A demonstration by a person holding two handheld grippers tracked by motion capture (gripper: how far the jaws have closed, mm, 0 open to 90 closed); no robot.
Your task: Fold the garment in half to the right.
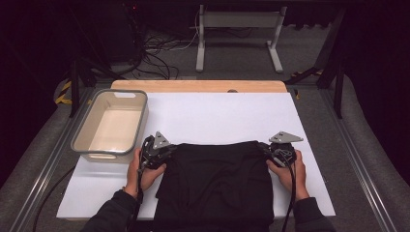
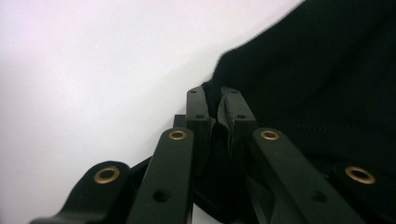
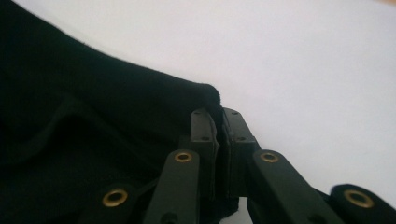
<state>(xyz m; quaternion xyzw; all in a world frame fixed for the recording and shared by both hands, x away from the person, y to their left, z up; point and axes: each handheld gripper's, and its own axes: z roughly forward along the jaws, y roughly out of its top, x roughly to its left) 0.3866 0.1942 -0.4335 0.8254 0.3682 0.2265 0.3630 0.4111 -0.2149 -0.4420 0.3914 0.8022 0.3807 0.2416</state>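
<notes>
Two handheld grippers pinched the far corners of a black garment on a white desk.

The desk point(image 1: 217, 111) carried the black garment point(image 1: 217, 183), spread flat at its near edge, with a grey tub point(image 1: 80, 133) at the far left. The left gripper point(image 1: 167, 151) had its jaws clamped together on the garment's far left corner; the right gripper point(image 1: 267, 149) had its jaws clamped on the far right corner.

One overhead camera, two claw-mounted cameras.
High view looks forward and down over the bench point(image 1: 222, 113); both claw views sit close, sharing the black cloth point(image 1: 217, 181) at 6 o'clock.
</notes>
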